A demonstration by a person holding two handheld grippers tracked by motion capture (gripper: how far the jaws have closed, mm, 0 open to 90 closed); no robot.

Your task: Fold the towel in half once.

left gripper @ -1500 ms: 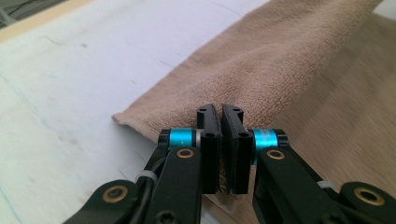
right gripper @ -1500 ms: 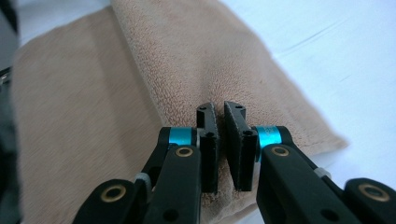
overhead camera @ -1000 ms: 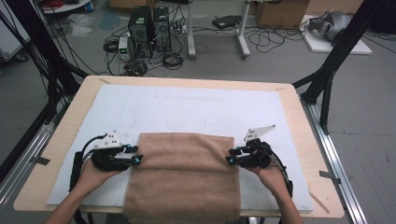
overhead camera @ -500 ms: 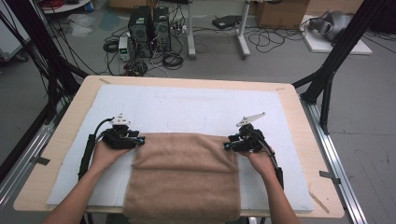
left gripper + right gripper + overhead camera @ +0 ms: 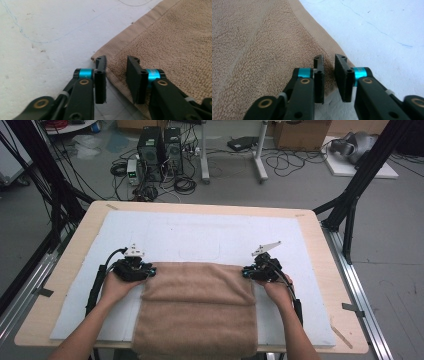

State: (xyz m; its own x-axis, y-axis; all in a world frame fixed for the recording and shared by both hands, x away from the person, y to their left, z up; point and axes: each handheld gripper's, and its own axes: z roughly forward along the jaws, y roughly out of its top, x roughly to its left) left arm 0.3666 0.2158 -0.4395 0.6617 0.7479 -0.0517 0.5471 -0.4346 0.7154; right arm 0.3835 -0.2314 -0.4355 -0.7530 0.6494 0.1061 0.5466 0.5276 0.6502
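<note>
The towel (image 5: 197,307) lies flat on the white mat (image 5: 215,235), its near end hanging over the table's (image 5: 70,255) near edge. The left gripper (image 5: 116,75) and right gripper (image 5: 329,75) sit at its far corners. Each pair of jaws has just been closing to a narrow gap around the corner's edge; actual clamping cannot be confirmed.

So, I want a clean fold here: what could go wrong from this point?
The left gripper, whose jaws have just been closing, straddles only the very corner of the towel, so it may slip out on lifting. The right gripper, also just closing, sits at the hem too. If one side lets go, the fold would likely skew.
</note>
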